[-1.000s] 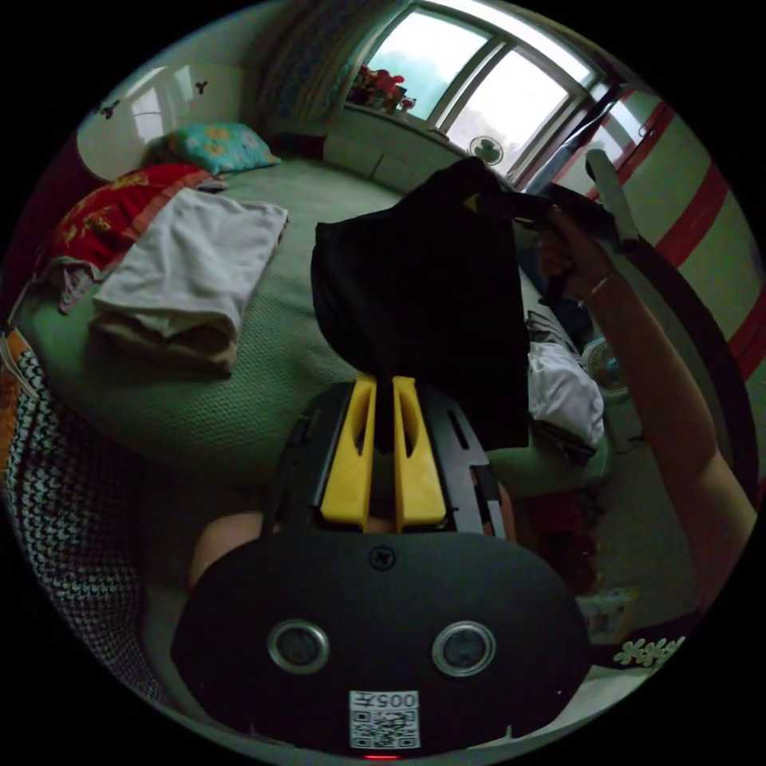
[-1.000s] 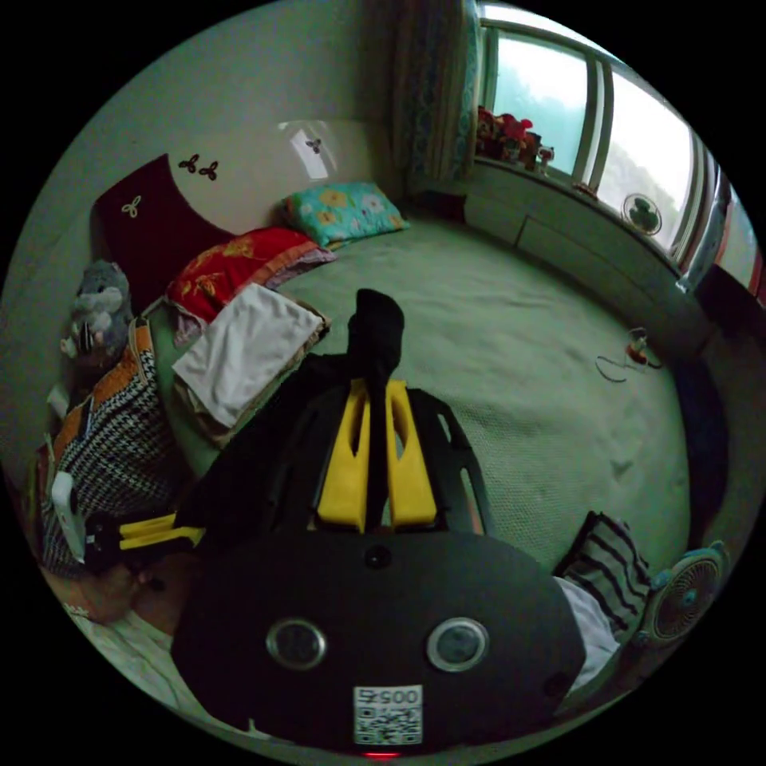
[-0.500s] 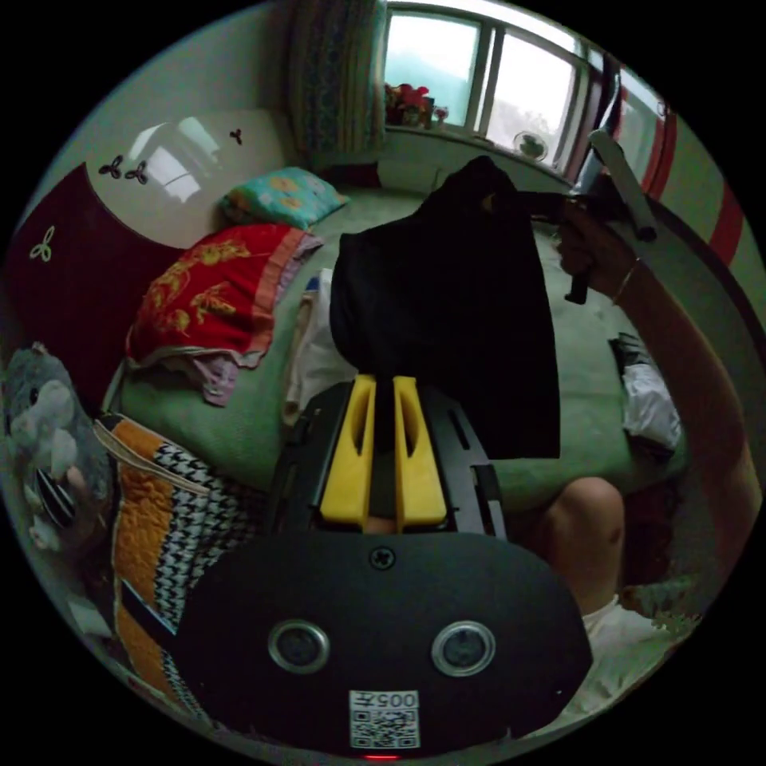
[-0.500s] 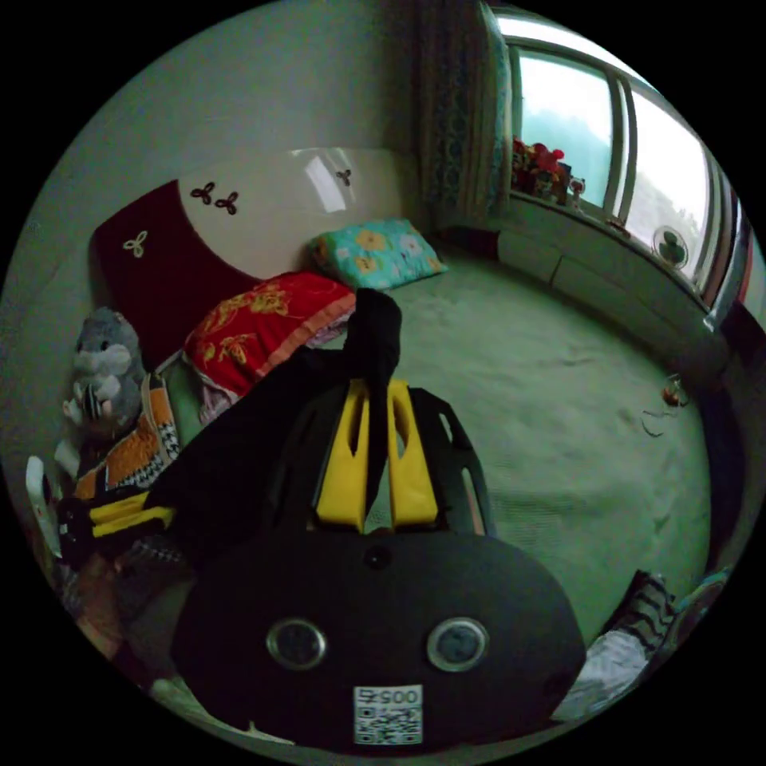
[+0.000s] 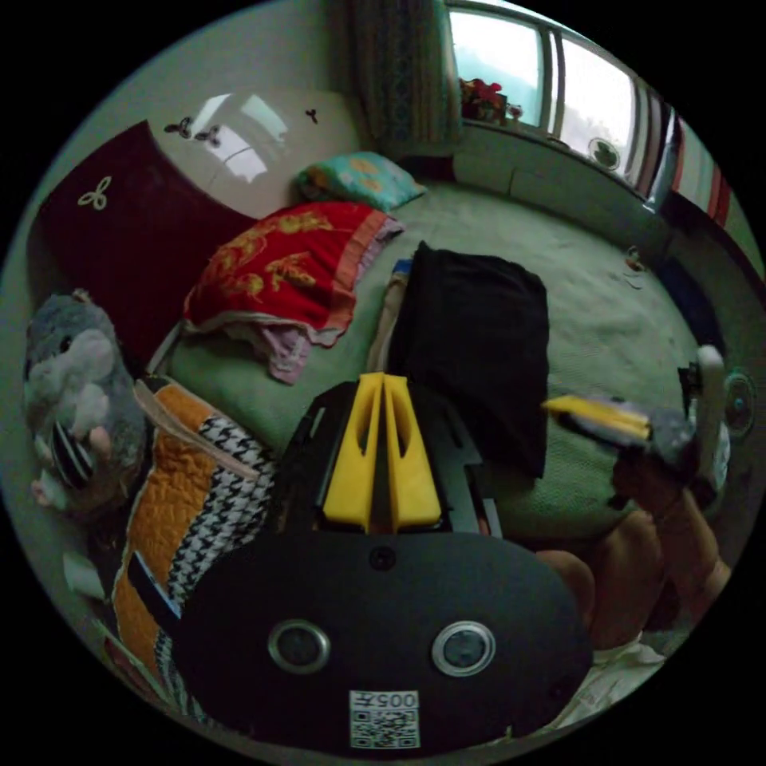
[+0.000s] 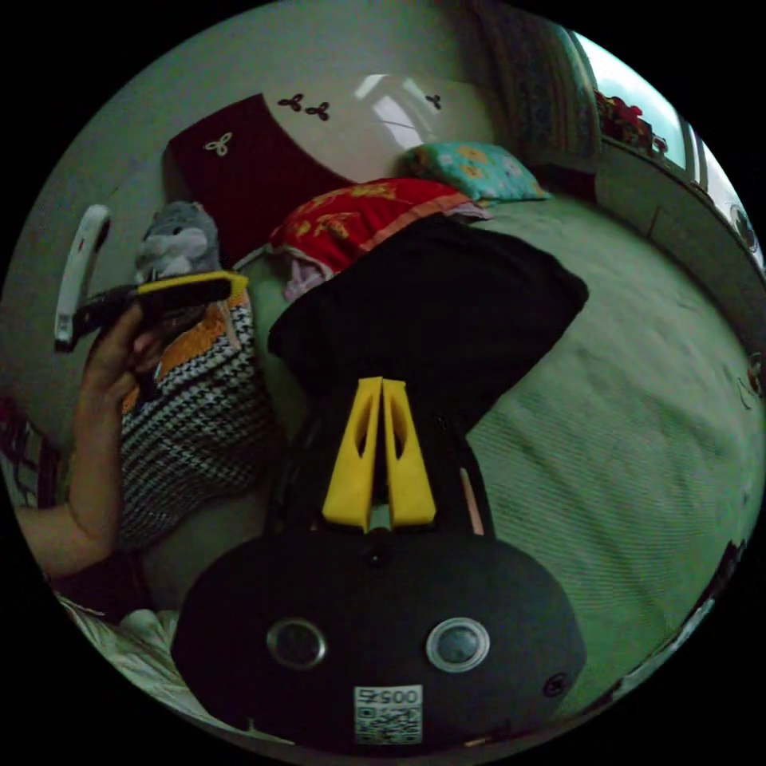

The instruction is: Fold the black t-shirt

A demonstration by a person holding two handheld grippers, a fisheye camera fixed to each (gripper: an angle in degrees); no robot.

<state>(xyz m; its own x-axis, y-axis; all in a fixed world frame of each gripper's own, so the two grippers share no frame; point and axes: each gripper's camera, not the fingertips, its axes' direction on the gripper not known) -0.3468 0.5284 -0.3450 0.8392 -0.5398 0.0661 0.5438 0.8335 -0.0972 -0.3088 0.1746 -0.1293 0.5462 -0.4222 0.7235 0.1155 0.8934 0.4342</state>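
Observation:
The black t-shirt (image 5: 475, 335) lies folded in a rough rectangle on a pile at the near side of the green bed (image 5: 606, 319); in the right gripper view the black t-shirt (image 6: 431, 303) lies just beyond my jaws. My left gripper (image 5: 383, 379) hovers short of it, shut with nothing between its yellow jaws. My right gripper (image 6: 381, 384) is also shut and holds nothing. In the left gripper view the right gripper (image 5: 550, 405) hangs in a hand to the right of the shirt, apart from it. The left gripper (image 6: 238, 281) is raised in a hand at the left of the right gripper view.
A pale folded cloth (image 5: 392, 295) peeks out under the shirt. A red patterned quilt (image 5: 279, 263) and a teal pillow (image 5: 359, 175) lie toward the headboard. A grey plush toy (image 5: 72, 383) and an orange houndstooth cushion (image 5: 199, 495) sit beside the bed. The person's knee (image 5: 630, 550) is near the bed's edge.
The shirt, held up in the air by both grippers before, now lies on the pile on the bed. Both grippers have let go of it and pulled back.

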